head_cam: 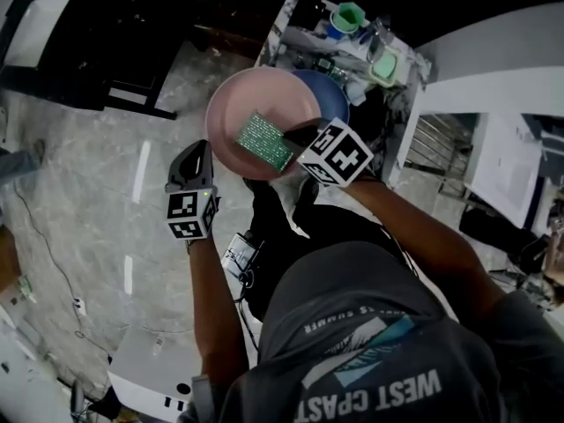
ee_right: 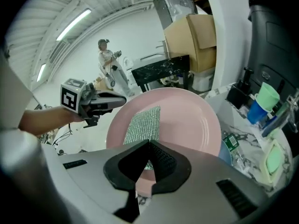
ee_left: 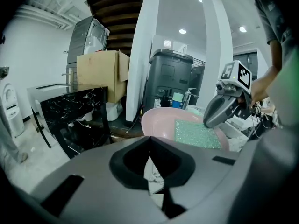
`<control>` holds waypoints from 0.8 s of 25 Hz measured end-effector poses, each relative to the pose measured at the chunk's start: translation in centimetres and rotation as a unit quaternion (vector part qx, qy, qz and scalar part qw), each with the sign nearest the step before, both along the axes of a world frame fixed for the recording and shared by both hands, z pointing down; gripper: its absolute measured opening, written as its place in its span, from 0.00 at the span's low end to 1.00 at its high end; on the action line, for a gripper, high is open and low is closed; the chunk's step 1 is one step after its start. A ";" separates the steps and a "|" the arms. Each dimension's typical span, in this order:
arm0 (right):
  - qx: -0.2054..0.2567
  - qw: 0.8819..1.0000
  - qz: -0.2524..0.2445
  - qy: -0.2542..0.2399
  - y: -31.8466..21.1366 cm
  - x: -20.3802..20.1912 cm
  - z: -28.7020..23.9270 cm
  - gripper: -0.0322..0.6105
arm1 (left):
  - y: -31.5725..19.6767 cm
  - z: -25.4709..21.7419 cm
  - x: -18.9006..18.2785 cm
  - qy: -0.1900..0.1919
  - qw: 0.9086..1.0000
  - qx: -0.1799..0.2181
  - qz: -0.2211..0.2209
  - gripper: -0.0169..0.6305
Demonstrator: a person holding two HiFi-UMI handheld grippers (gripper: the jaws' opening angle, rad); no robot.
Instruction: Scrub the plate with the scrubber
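A pink plate (head_cam: 247, 100) is held up in front of me, beside the counter. My left gripper (head_cam: 201, 151) is shut on its lower left rim; in the left gripper view the plate (ee_left: 161, 122) rises just past that gripper's (ee_left: 149, 141) closed jaws. A green glittery scrubber (head_cam: 264, 141) lies flat on the plate's face. My right gripper (head_cam: 298, 136) comes in from the right, shut on the scrubber's near edge. In the right gripper view the scrubber (ee_right: 142, 122) runs from the right gripper (ee_right: 148, 146) up across the plate (ee_right: 187, 120).
A blue plate (head_cam: 333, 95) lies under the pink one's right side on a cluttered counter with a green cup (head_cam: 349, 16) and a pale green dish (head_cam: 386, 64). A black marble table (ee_left: 74, 120), a cardboard box (ee_left: 100, 71) and a grey bin (ee_left: 170, 78) stand beyond. A person (ee_right: 110, 62) stands far off.
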State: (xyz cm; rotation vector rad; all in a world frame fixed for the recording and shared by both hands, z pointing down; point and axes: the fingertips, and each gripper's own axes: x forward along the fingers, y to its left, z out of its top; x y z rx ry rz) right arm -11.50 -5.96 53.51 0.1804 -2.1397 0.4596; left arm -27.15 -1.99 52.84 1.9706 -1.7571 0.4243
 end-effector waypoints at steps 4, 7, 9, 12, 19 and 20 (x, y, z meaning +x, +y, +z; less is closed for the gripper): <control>-0.001 1.000 -0.021 0.013 -0.4 -2.7 0.9 0.10 | 0.0 0.9 -0.2 0.002 1.000 -0.013 0.011 0.03; 0.006 0.999 -0.028 0.022 -1.7 -4.3 1.2 0.10 | -0.2 0.8 -0.5 0.006 1.000 -0.009 0.017 0.03; 0.017 0.999 -0.032 0.029 -3.0 -4.9 1.1 0.10 | -0.4 0.6 -0.5 0.006 1.000 -0.004 0.021 0.03; 0.035 0.998 -0.034 0.040 -5.1 -5.0 0.9 0.10 | -0.5 0.7 -0.5 0.006 1.000 -0.005 0.026 0.03; 0.066 0.995 -0.029 0.068 -8.6 -2.1 0.2 0.10 | -1.0 0.8 -0.8 0.002 0.999 -0.012 0.033 0.03; 0.068 0.995 -0.029 0.071 -8.8 -1.5 0.1 0.10 | -1.0 0.8 -0.9 0.000 0.999 -0.014 0.034 0.03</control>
